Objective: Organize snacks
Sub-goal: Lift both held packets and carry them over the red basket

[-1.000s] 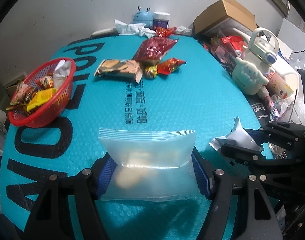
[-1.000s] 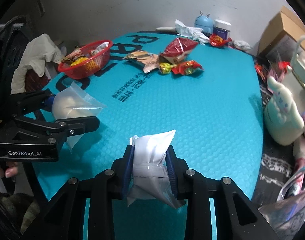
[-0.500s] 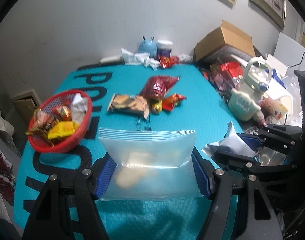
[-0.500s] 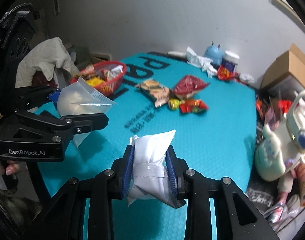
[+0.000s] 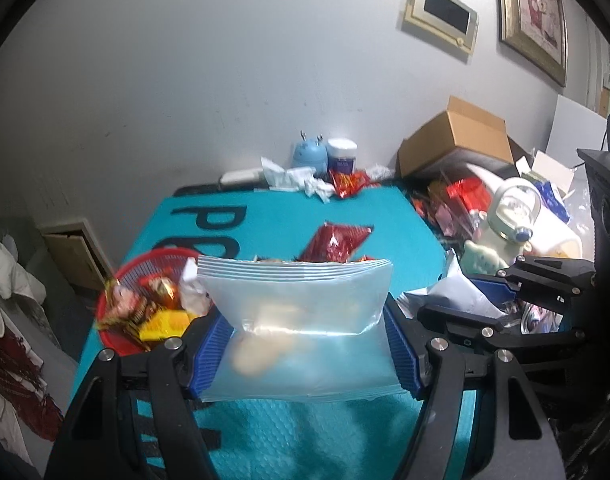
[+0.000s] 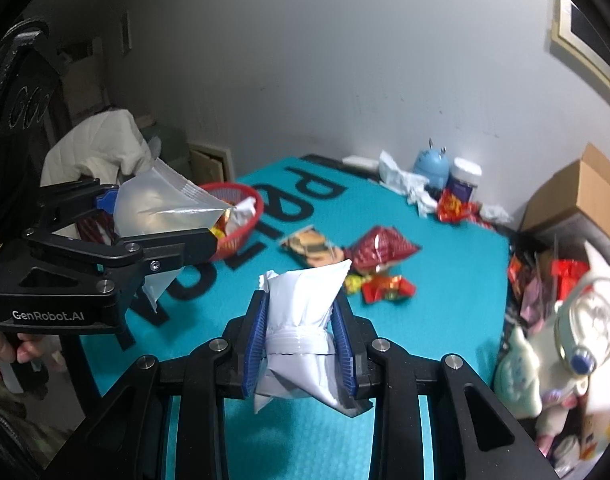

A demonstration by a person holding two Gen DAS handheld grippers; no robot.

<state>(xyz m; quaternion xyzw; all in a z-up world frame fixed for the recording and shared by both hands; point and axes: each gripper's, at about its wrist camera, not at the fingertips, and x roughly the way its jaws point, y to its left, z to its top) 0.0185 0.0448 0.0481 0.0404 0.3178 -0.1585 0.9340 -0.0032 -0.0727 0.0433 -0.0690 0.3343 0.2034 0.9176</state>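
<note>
Zip bag, clamped across its width by left gripper; white packet, pinched in nearly closed right gripper. Both raised off mat since a second ago; basket deposit presumably pending.

Black-framed left gripper with ribbed blue pads squeezes a clear, frosty zip bag, something pale beige inside. The right gripper, same black and blue, pinches a plain white packet. Beyond both tongs spreads a teal bubble-textured mat with big black letters. Ahead and left of the tongs, a red mesh basket brims with yellow, red and gold wrappers. Straight ahead: a glossy dark-red pouch, a brown-and-tan packet, red-gold candies.
</note>
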